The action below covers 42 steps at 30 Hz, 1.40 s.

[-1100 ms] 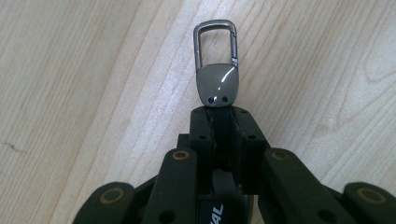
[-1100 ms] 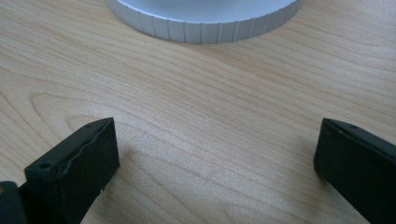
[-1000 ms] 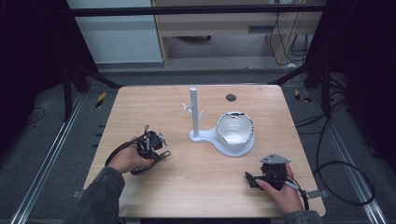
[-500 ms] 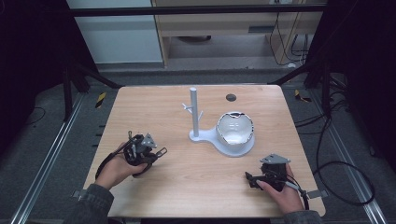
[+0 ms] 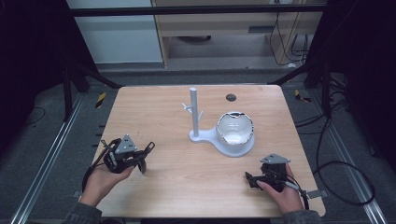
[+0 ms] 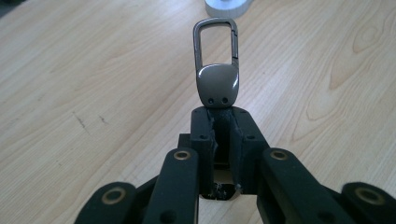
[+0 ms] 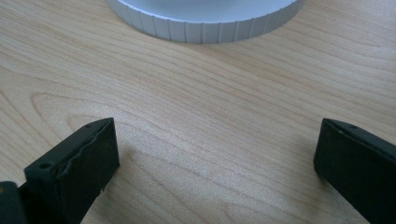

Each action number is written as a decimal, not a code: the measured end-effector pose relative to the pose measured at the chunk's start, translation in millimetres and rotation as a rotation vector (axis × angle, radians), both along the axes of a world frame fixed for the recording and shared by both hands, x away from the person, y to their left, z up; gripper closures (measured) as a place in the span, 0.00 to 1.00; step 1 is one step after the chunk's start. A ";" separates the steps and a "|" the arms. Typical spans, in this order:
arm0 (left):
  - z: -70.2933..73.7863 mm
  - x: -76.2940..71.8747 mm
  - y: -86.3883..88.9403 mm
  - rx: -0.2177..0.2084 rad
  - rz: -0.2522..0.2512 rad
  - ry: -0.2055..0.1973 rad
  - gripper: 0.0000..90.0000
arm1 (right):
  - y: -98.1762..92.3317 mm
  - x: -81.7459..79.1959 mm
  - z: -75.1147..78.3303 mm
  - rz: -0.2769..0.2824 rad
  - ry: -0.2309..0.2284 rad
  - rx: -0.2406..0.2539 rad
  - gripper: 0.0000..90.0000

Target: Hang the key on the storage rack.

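Note:
A grey metal clip with a snap hook loop sticks out from my left gripper, whose jaws are shut on its lower end. In the high view that left gripper hovers over the table's front left, held in a hand. A white stand has an upright post with small pegs and a round dish on its base, at the table's middle. My right gripper rests at the front right, jaws wide open with only bare wood between them. The dish's ridged white rim lies just ahead of it.
The wooden table has a small dark round hole near its far edge. Black frame bars and cables surround the table on the floor. The edge of the stand's white base shows far ahead in the left gripper view.
The left hand has drawn back toward the table's front left corner with the clip in its gripper and lifted slightly. The right hand has stayed put.

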State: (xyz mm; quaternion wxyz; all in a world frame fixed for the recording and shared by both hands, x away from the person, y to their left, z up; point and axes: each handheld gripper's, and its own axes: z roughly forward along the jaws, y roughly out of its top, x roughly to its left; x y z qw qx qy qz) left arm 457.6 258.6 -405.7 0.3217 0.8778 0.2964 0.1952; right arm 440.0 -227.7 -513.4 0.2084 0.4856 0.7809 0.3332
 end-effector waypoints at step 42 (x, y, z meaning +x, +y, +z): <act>24.2 28.4 -72.0 -0.189 0.075 -0.145 0.90 | 1.4 3.9 0.2 0.014 -0.001 0.000 0.00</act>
